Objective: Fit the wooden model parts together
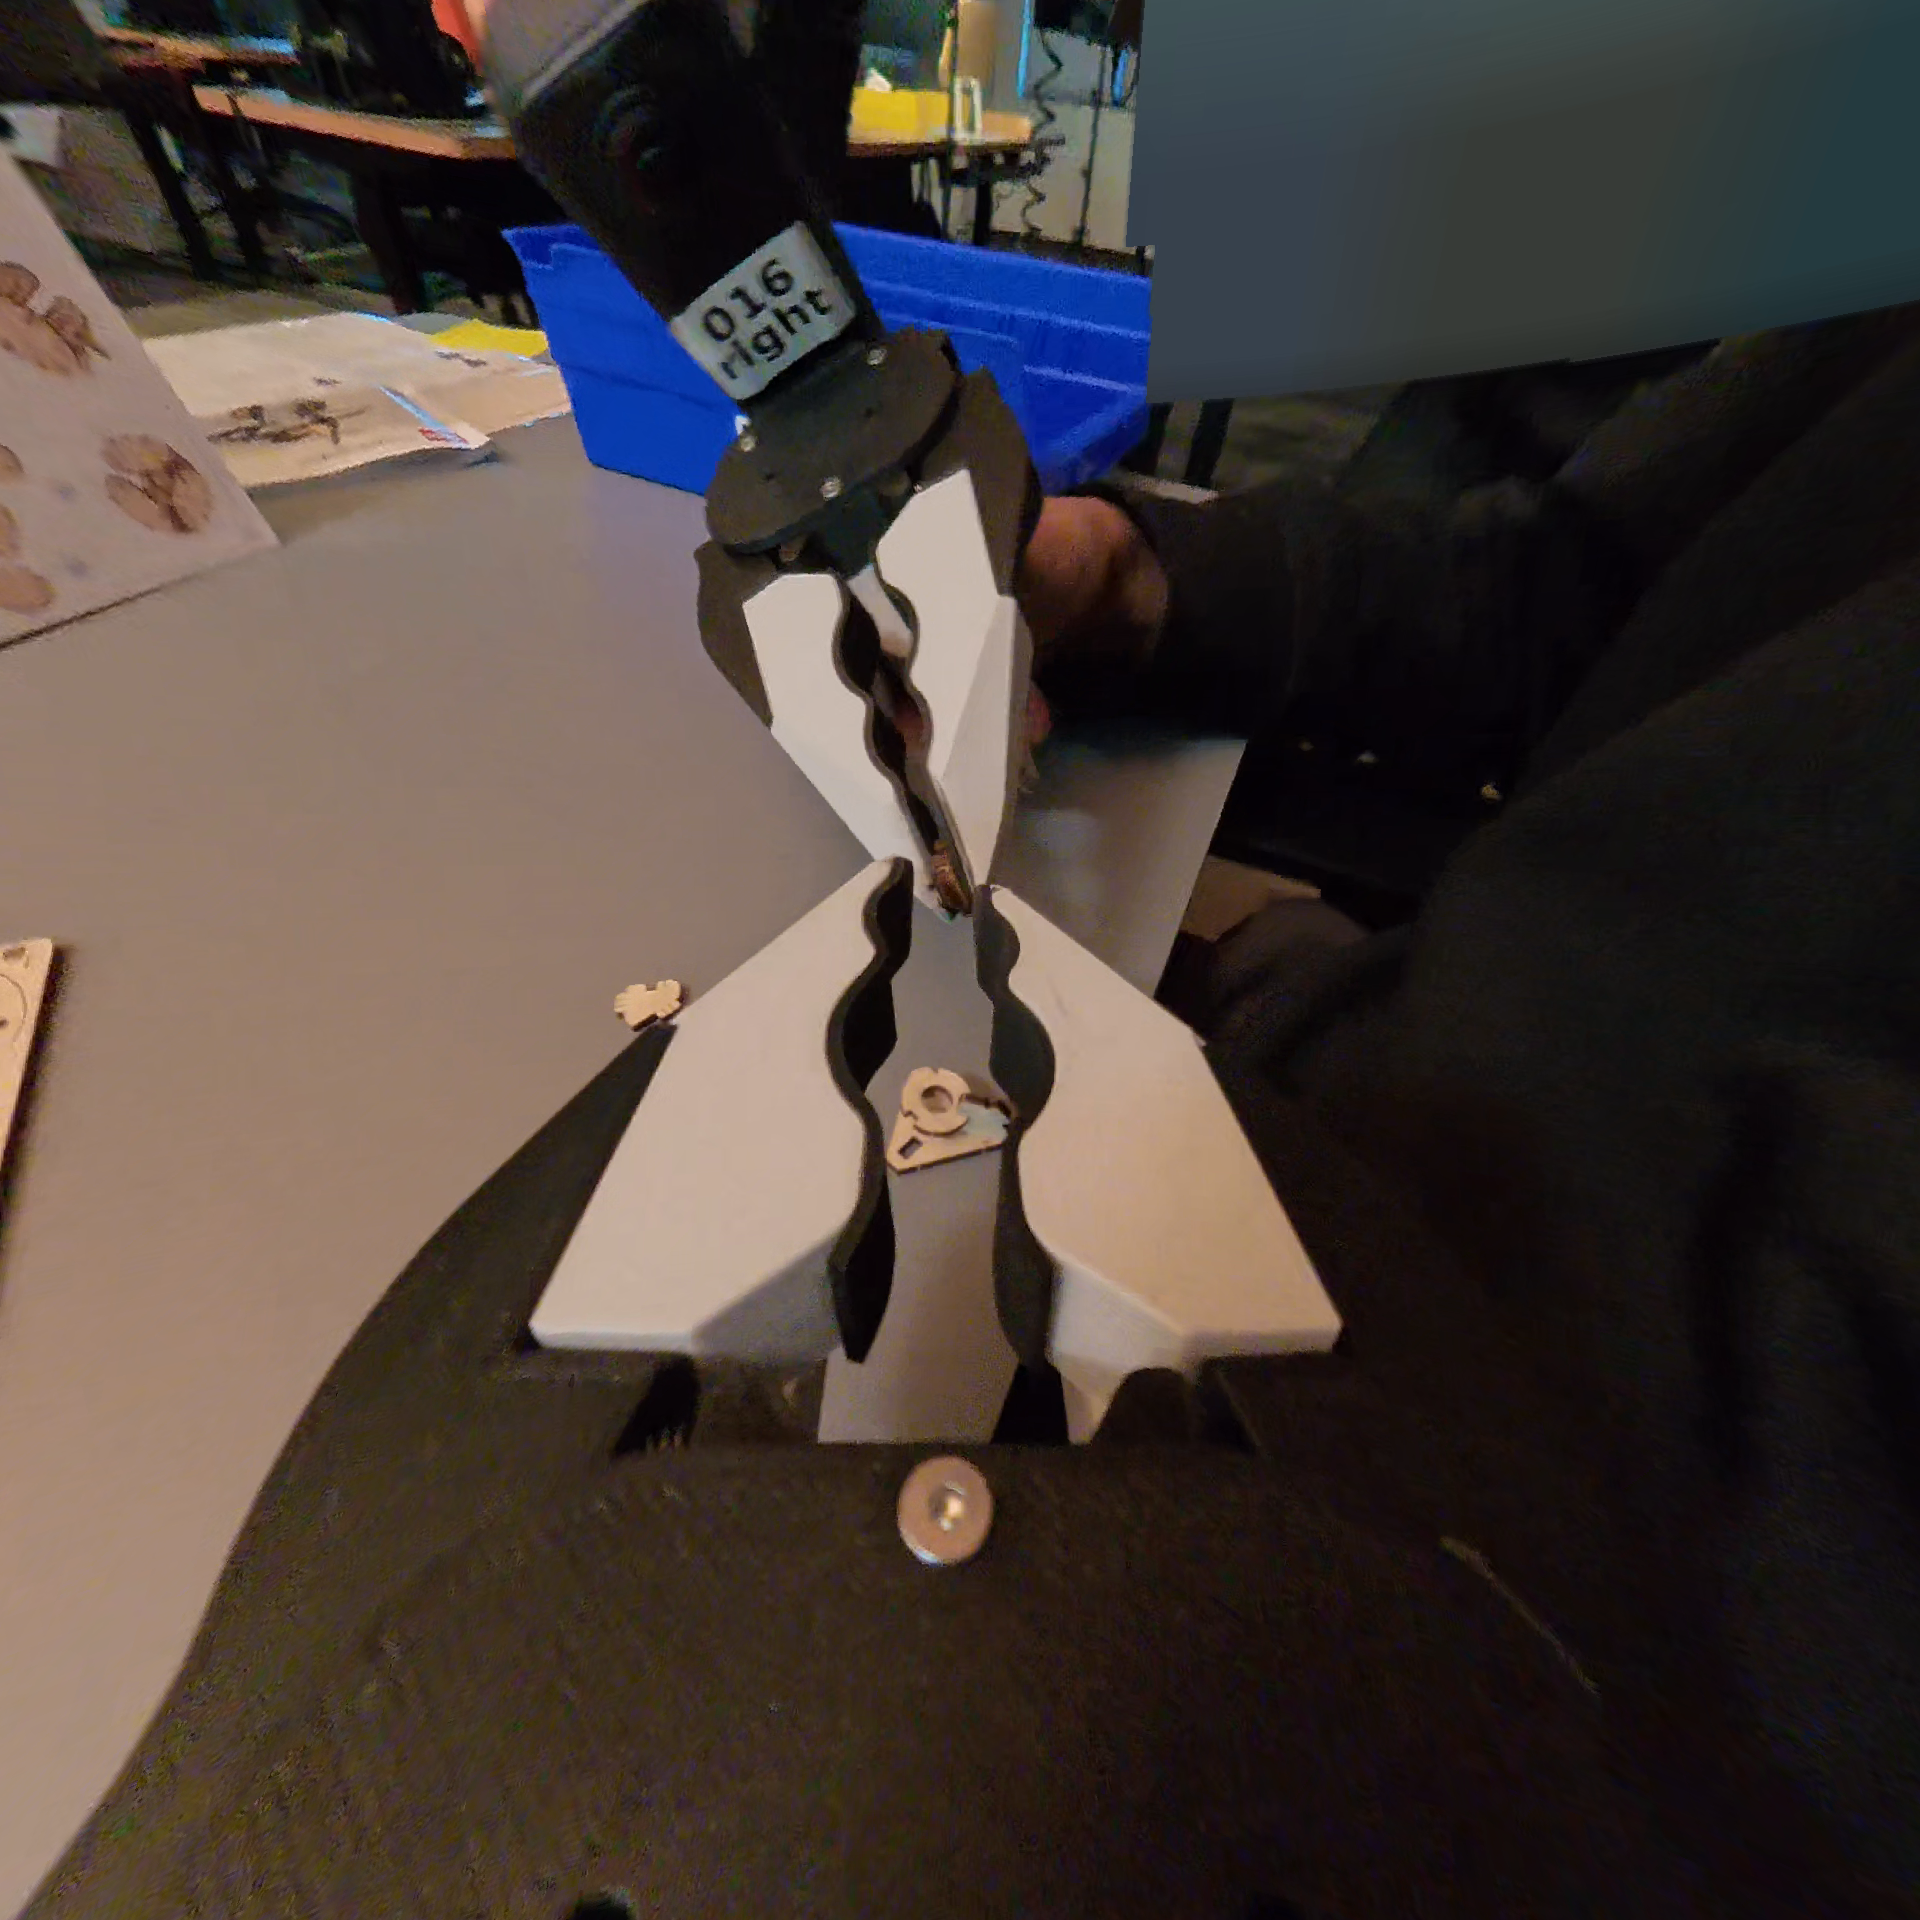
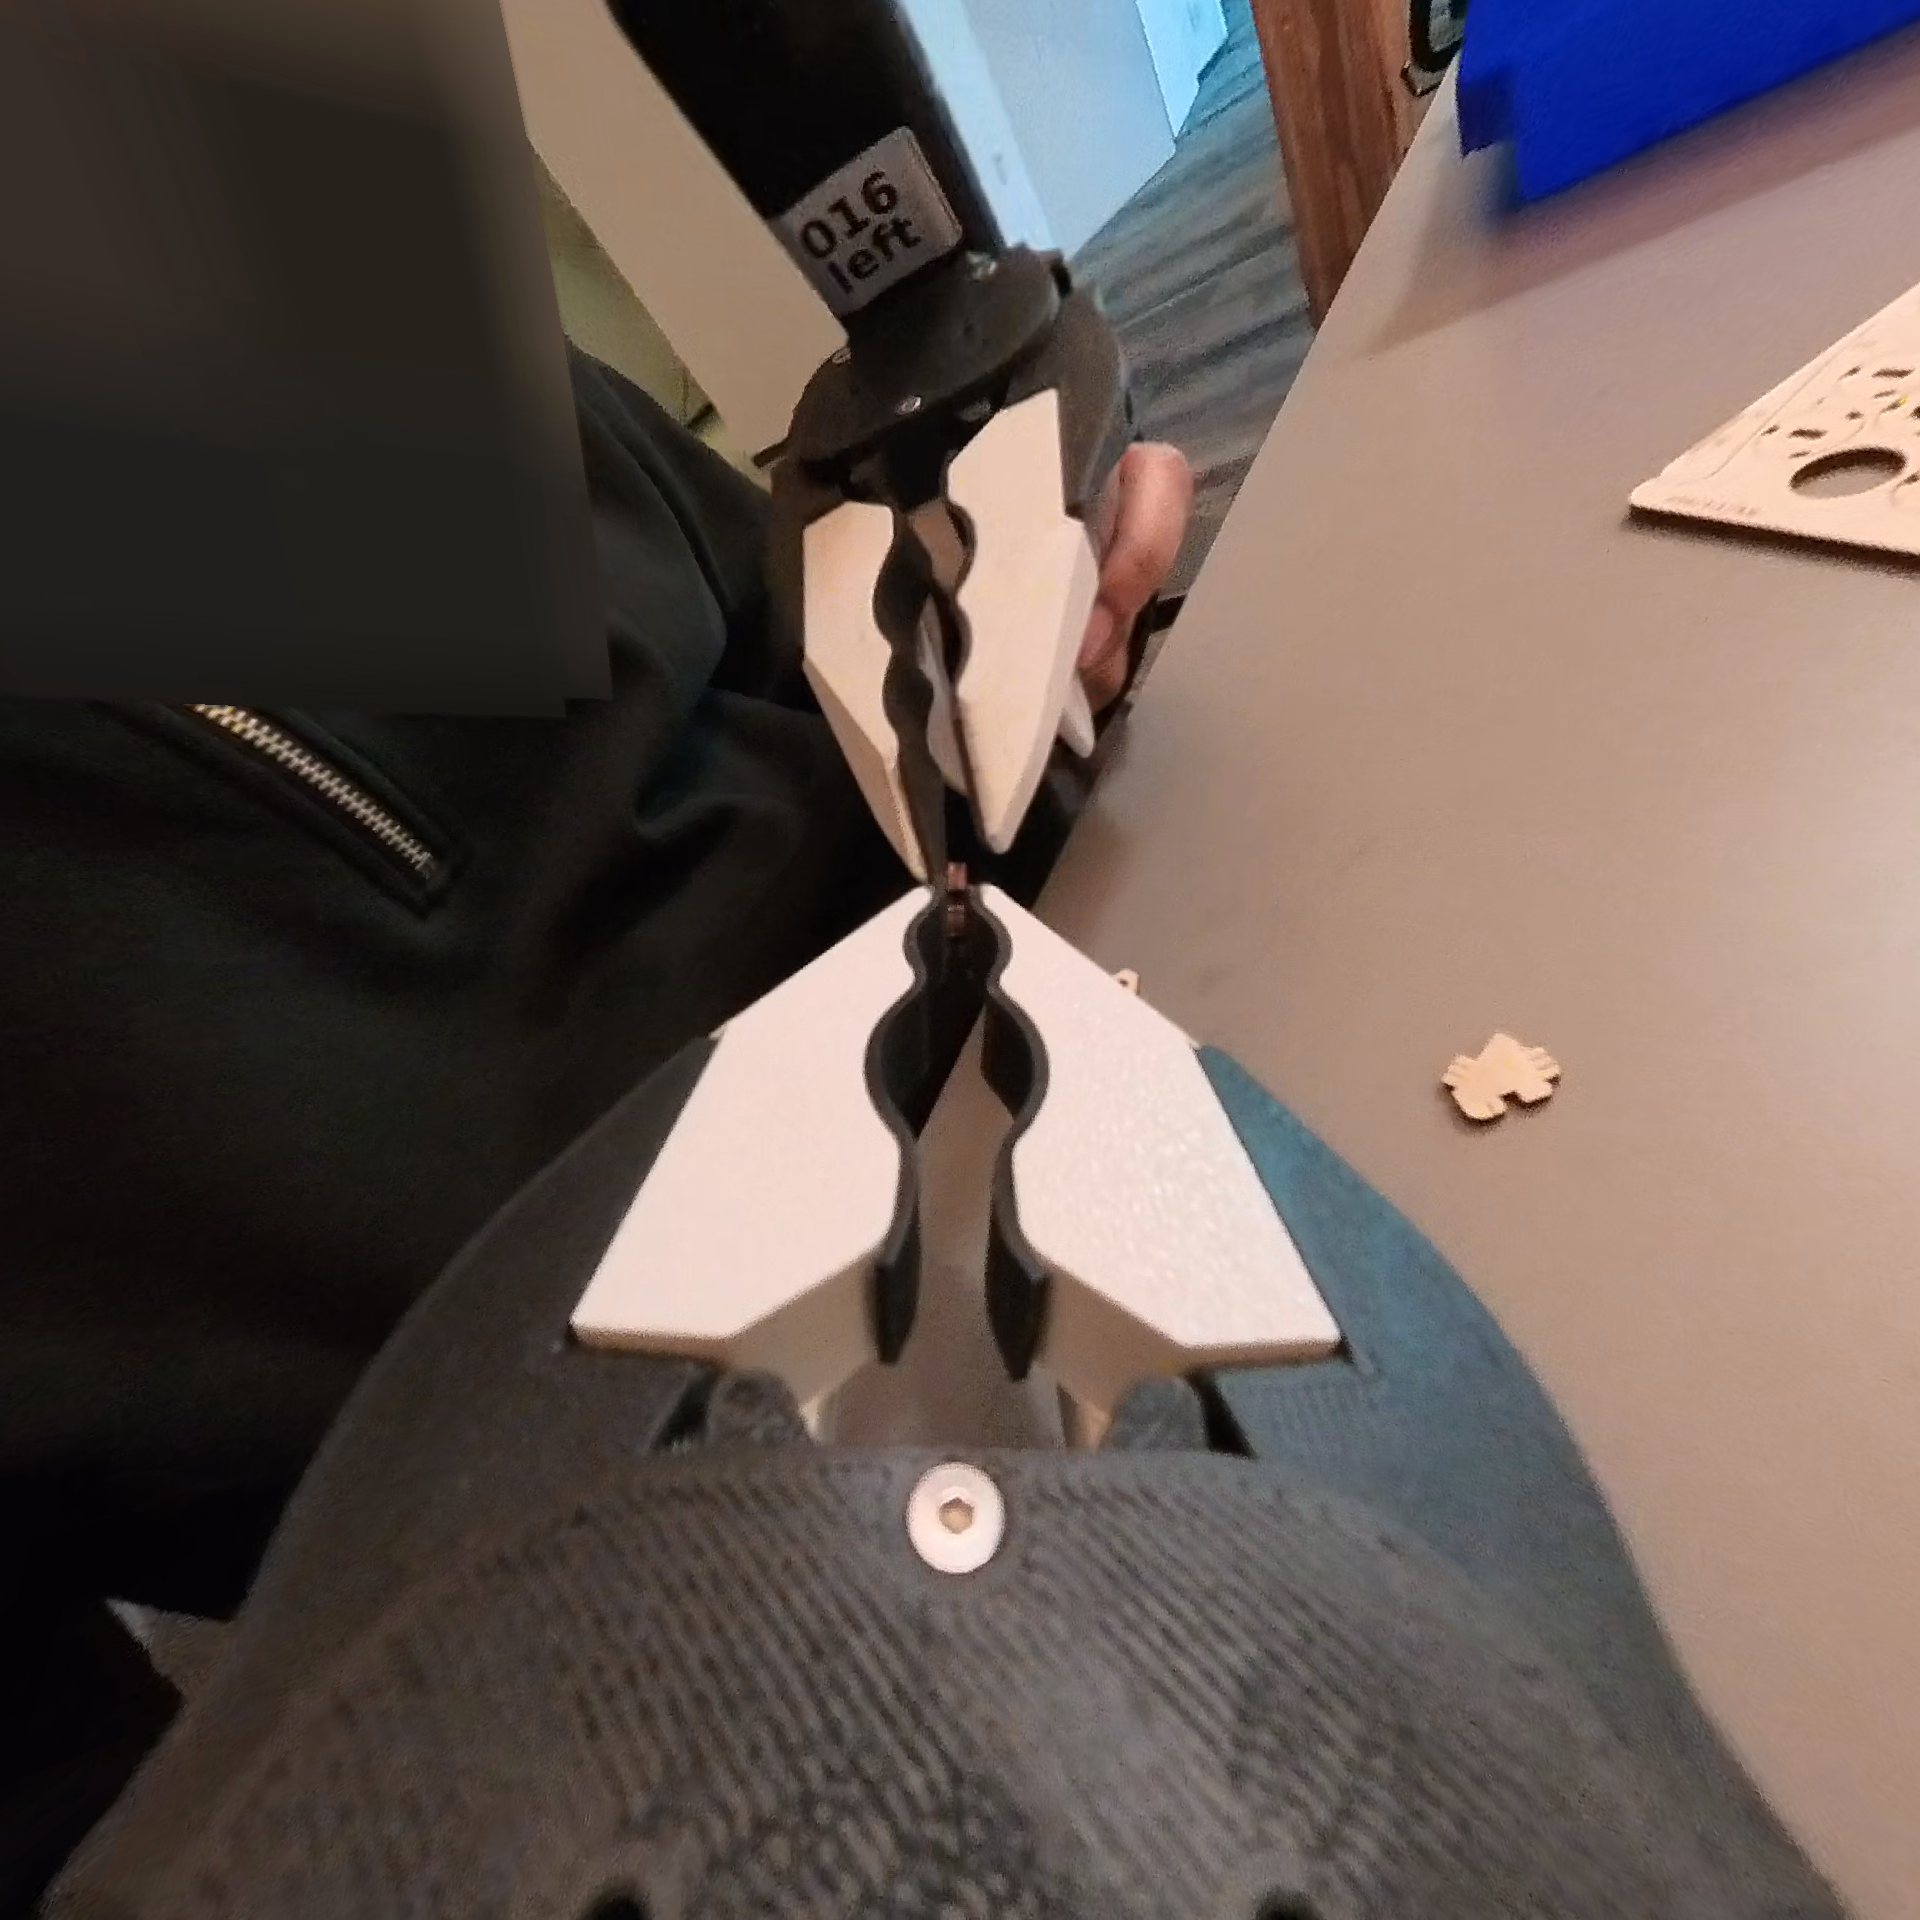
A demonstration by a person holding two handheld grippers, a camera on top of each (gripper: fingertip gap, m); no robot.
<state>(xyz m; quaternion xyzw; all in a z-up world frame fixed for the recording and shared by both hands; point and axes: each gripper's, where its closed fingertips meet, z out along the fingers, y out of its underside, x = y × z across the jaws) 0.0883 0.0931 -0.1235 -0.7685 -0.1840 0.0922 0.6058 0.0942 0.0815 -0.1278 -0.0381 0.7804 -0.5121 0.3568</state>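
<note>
The two grippers meet tip to tip above the near edge of the grey table. My right gripper is shut on a small brown wooden piece, seen edge-on at its tips. In the left wrist view the right gripper comes down from above with the piece. My left gripper has its fingers a little apart on either side of that piece and the right fingertip, and I see no firm press on it. A flat wooden part with a ring lies on the table below the left fingers.
A small loose wooden piece lies on the table, also in the right wrist view. A cut-out wooden sheet lies farther off. A blue bin and paper sheets stand behind. A person in a dark jacket is close by. The tips of both grippers are at nearly the same place.
</note>
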